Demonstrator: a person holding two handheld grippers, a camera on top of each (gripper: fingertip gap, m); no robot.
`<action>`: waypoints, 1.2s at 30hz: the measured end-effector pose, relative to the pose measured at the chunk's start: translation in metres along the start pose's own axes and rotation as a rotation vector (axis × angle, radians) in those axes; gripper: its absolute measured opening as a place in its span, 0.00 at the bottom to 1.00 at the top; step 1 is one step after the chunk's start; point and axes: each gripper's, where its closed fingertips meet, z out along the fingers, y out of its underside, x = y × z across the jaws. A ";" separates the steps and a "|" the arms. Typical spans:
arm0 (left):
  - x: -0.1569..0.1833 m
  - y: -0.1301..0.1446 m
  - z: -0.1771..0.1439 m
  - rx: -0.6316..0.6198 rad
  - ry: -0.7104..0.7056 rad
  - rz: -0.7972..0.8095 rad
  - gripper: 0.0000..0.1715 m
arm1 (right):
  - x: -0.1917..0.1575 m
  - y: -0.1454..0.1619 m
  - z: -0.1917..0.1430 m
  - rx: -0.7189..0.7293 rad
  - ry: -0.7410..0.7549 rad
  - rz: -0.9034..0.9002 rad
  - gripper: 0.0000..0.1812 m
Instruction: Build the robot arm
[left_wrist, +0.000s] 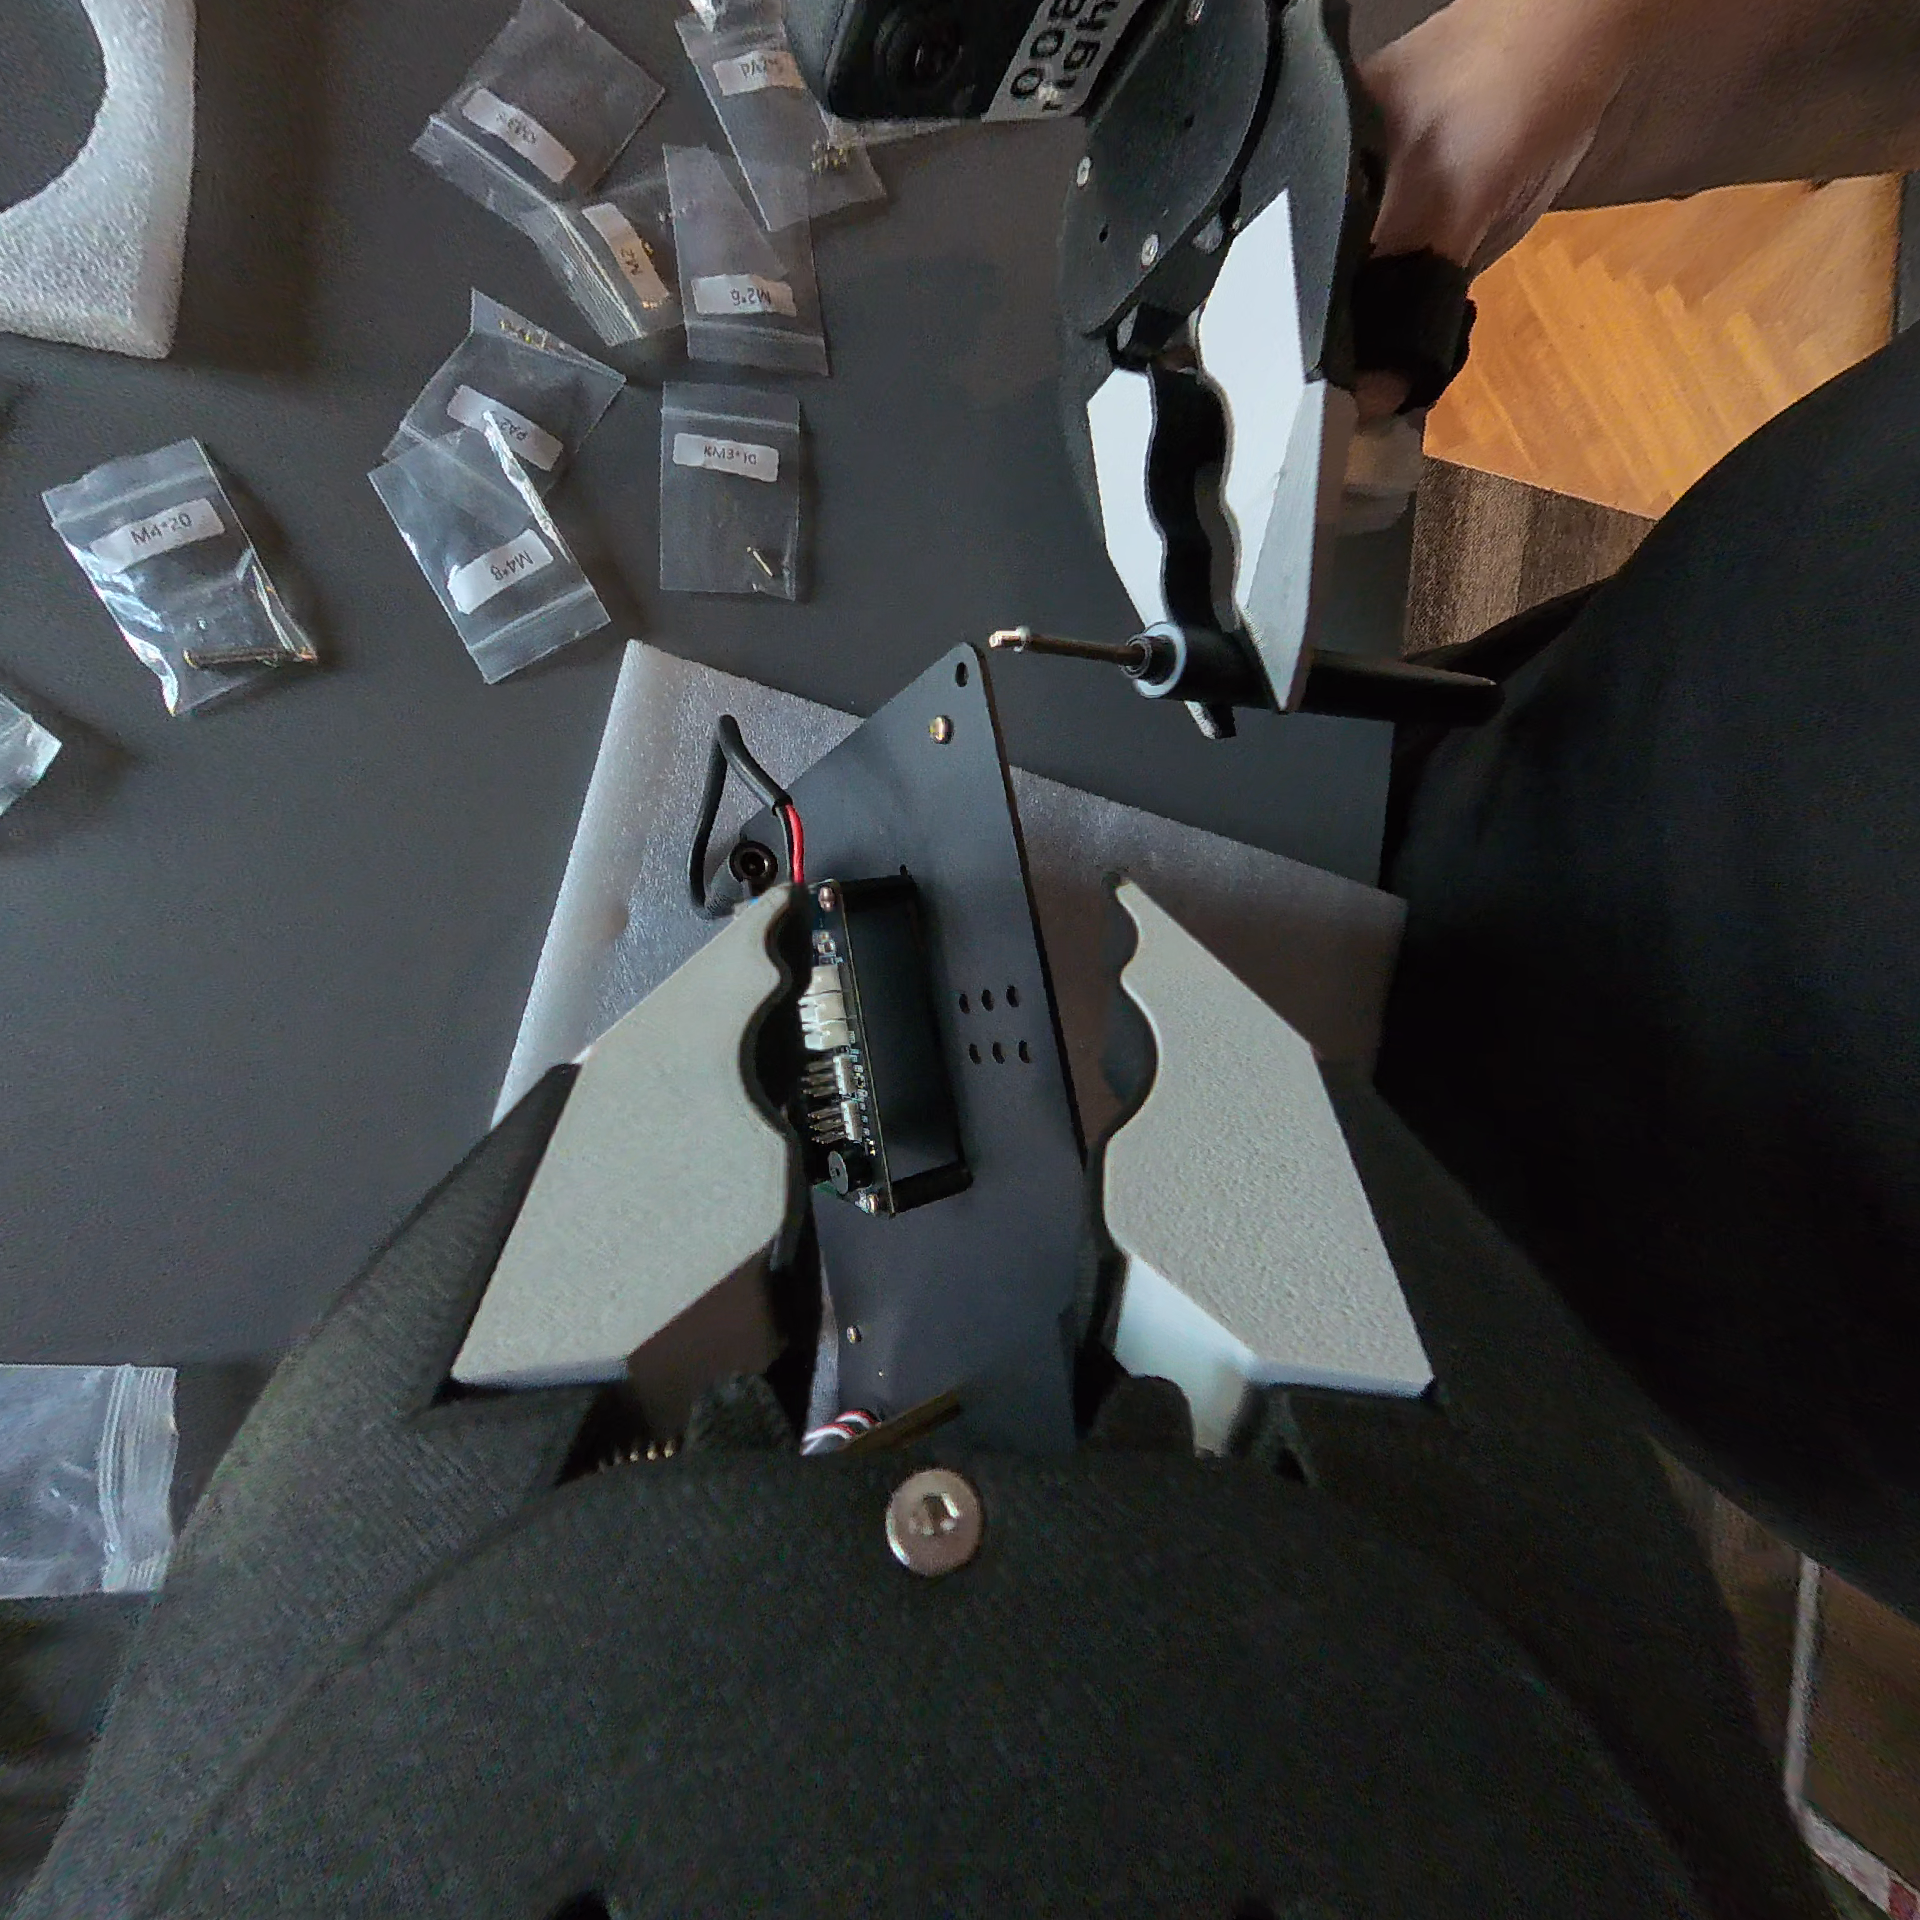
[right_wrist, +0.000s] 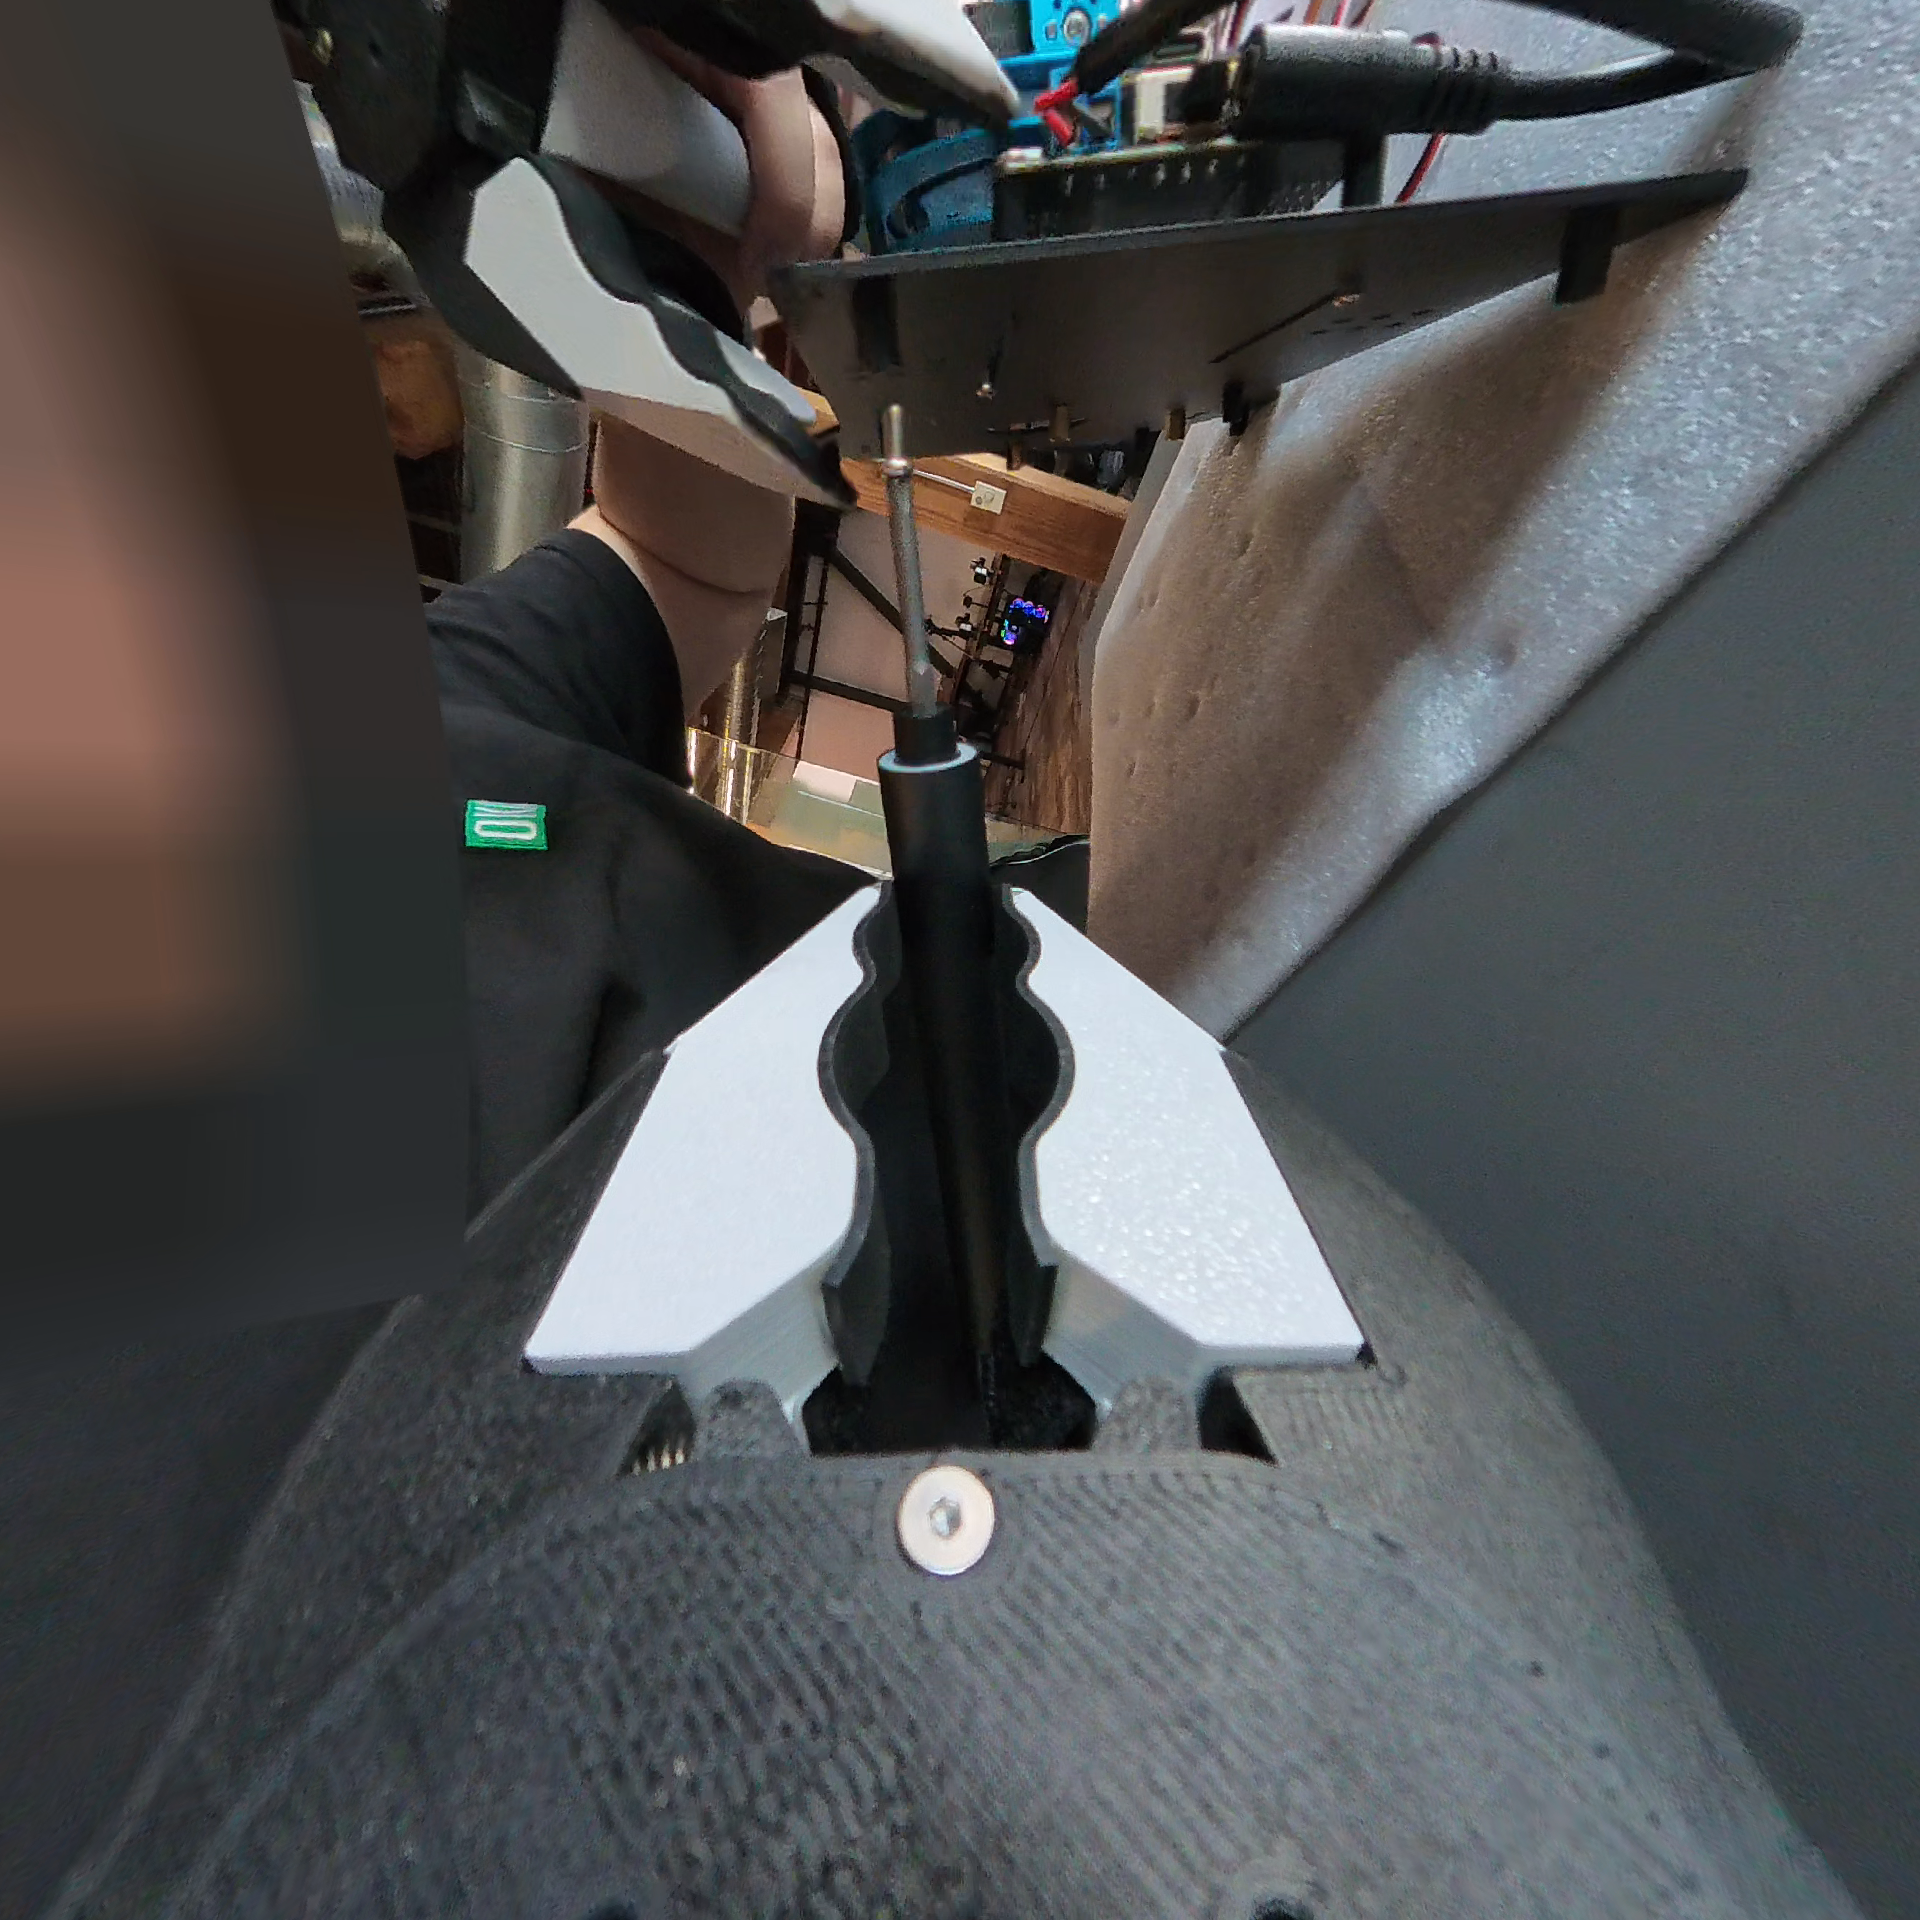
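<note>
Left gripper (left_wrist: 951, 899) stands with its jaws spread wide around a black metal plate (left_wrist: 935, 790). One pale pad lies against the edge of the circuit board mounted on it and the other meets the plate's far edge, so it seems to be grasping the assembly. How firmly it presses cannot be judged. Right gripper (right_wrist: 945, 904) is clenched on the handle of a slim black screwdriver (right_wrist: 930, 831), which runs straight out between its fingers.

Beneath everything lies a dark grey table surface (left_wrist: 260, 935). A sheet of grey foam (left_wrist: 644, 748) rests on it, and the plate sits over that foam, raised on edge rather than lying flat. The right wrist view shows the plate edge-on, with small standoffs poking from its underside.

A green circuit board (left_wrist: 842, 1049) with white connectors is fixed to the plate's face. A black cable (left_wrist: 717, 790) with red and black leads loops off its far end.

Small clear zip bags (left_wrist: 727, 488), each with a white label, lie scattered on the table well away from the plate.

The screwdriver's thin shaft carries a small silver screw (right_wrist: 891, 426) at its tip. This sits just beside the plate's corner, close to a hole there, and whether it touches cannot be told.
</note>
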 end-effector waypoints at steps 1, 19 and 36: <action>0.000 0.001 0.001 -0.008 0.002 -0.008 0.30 | -0.001 0.000 0.000 -0.005 -0.003 -0.002 0.09; -0.002 0.003 0.005 -0.057 0.007 -0.036 0.27 | 0.006 0.004 0.019 -0.033 0.014 0.086 0.09; -0.001 0.005 0.004 -0.108 0.035 0.012 0.27 | 0.019 -0.001 0.045 0.002 -0.026 0.065 0.09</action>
